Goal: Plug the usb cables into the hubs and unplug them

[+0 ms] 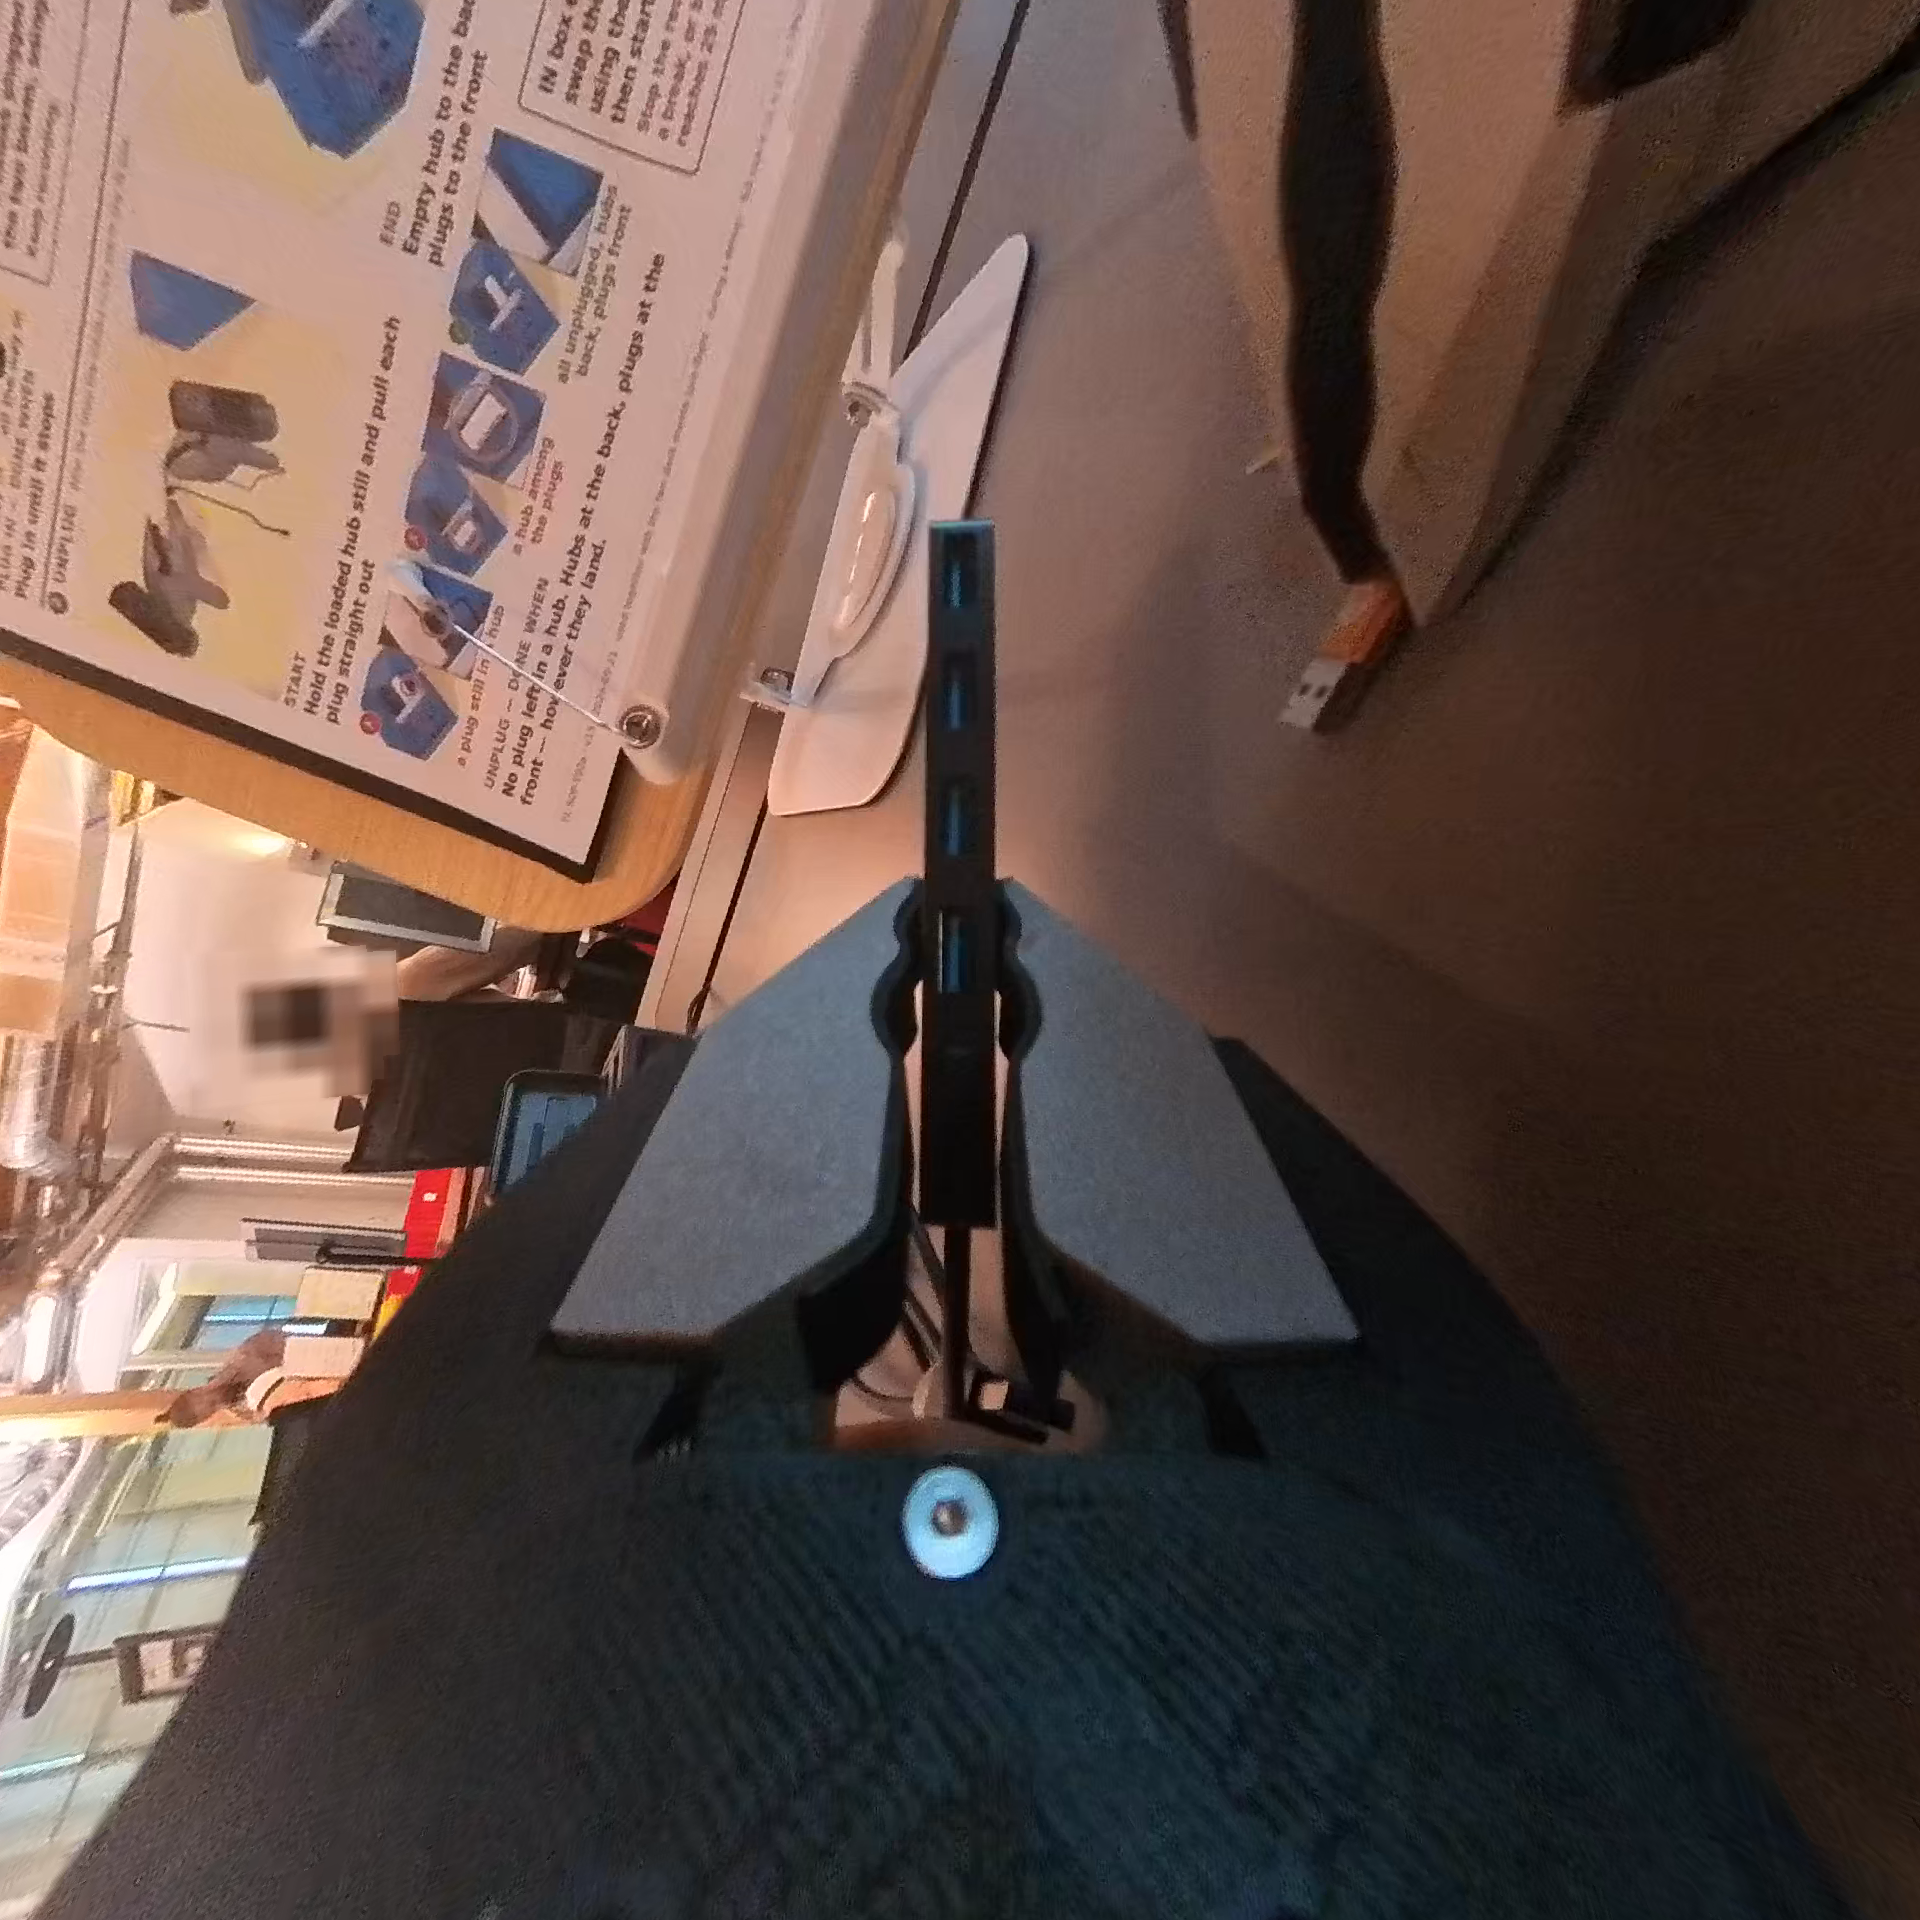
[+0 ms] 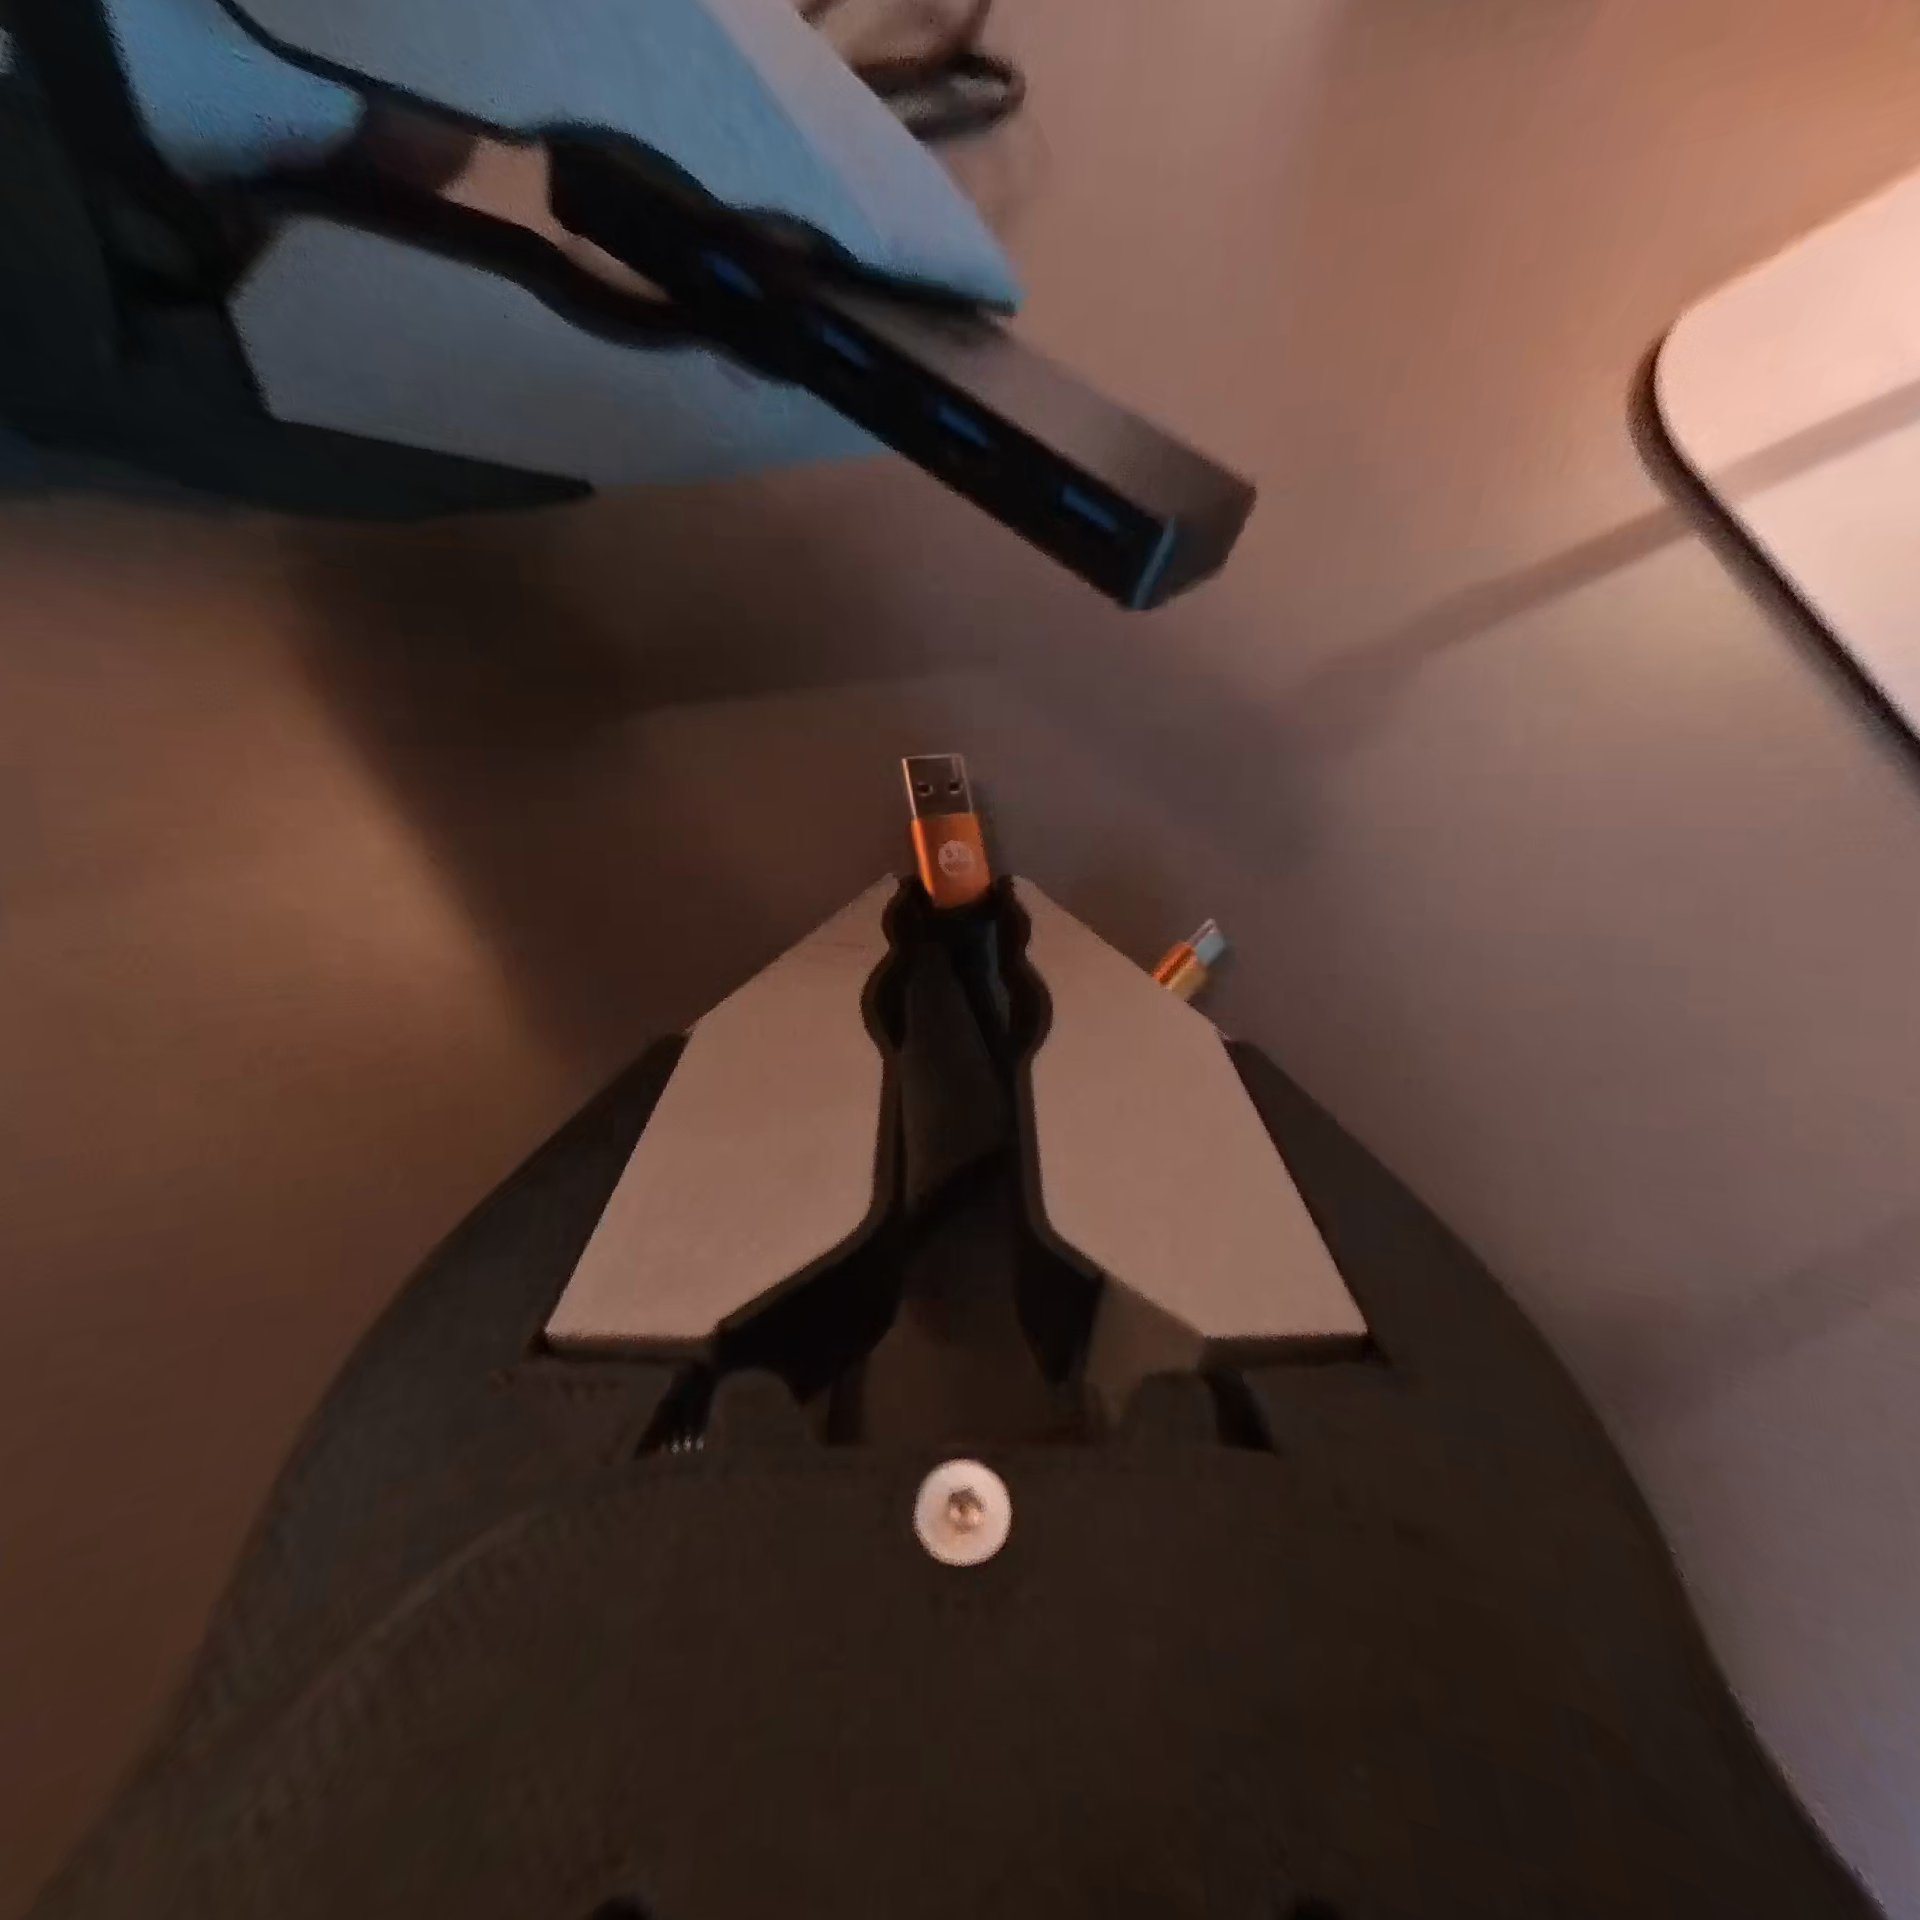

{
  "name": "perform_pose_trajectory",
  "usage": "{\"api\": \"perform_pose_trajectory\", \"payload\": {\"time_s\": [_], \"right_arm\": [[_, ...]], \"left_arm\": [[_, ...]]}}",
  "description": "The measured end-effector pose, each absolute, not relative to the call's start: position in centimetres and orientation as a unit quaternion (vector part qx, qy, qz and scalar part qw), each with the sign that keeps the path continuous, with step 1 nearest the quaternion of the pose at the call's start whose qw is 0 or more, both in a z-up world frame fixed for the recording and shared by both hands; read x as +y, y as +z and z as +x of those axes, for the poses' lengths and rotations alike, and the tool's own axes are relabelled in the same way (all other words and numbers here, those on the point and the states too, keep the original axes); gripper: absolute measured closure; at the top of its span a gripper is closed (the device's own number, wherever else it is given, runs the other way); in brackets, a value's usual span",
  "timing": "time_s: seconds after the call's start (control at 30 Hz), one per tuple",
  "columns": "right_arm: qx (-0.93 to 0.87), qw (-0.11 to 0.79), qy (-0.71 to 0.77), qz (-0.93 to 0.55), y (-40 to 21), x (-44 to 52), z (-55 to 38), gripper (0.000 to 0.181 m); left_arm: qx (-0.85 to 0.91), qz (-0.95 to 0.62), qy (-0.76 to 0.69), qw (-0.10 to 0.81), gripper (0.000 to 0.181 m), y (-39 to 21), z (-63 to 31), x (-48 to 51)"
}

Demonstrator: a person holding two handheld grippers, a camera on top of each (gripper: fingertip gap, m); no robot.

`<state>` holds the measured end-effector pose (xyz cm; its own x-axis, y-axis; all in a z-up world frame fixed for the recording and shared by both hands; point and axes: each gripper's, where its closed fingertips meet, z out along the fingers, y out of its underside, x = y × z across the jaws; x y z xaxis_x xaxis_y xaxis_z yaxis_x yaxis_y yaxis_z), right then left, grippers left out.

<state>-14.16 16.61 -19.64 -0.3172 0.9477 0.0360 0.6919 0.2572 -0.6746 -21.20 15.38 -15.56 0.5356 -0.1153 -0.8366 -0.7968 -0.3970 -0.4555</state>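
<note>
My left gripper is shut on a slim black USB hub with several blue ports, held above the table and pointing forward. My right gripper is shut on an orange USB cable plug whose metal tip points forward. In the right wrist view the hub hangs at upper left in the left gripper, apart from the plug. In the left wrist view the same plug shows at right, between the right gripper's fingers. The cable's other orange end lies on the table.
A printed instruction sheet on a wooden board stands at upper left. A white stand base sits on the grey table behind the hub; it also shows in the right wrist view. Dark cable loops lie at the top. The gap from one gripper's tips to the other's is roughly 9 cm.
</note>
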Motion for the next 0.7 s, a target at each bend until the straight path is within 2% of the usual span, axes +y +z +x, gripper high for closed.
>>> {"api": "perform_pose_trajectory", "payload": {"time_s": [0.07, 0.2, 0.3, 0.33, 0.47, 0.6, 0.7], "right_arm": [[-0.767, 0.243, 0.300, -0.512, -18.4, 16.1, -14.1, 0.166], [-0.759, 0.325, 0.300, -0.477, -15.3, 16.6, -14.3, 0.142], [-0.778, 0.339, 0.283, -0.446, -15.1, 15.6, -14.2, 0.129], [-0.785, 0.348, 0.268, -0.437, -15.2, 15.5, -14.3, 0.129], [-0.814, 0.381, 0.214, -0.383, -15.7, 14.8, -14.3, 0.159], [-0.828, 0.414, 0.210, -0.316, -14.8, 14.0, -13.8, 0.168], [-0.820, 0.399, 0.268, -0.310, -13.7, 13.5, -13.3, 0.172]], "left_arm": [[0.311, -0.752, 0.353, 0.462, 0.173, -15.8, -20.6, 15.4], [0.335, -0.755, 0.333, 0.455, 0.173, -16.7, -19.9, 15.3], [0.360, -0.749, 0.317, 0.457, 0.173, -17.0, -18.6, 15.2], [0.372, -0.744, 0.309, 0.461, 0.173, -17.0, -18.0, 15.1], [0.398, -0.727, 0.279, 0.485, 0.173, -16.3, -15.7, 14.7], [0.405, -0.724, 0.229, 0.509, 0.172, -15.8, -14.8, 14.1], [0.386, -0.719, 0.179, 0.549, 0.160, -14.2, -14.6, 13.5]]}}
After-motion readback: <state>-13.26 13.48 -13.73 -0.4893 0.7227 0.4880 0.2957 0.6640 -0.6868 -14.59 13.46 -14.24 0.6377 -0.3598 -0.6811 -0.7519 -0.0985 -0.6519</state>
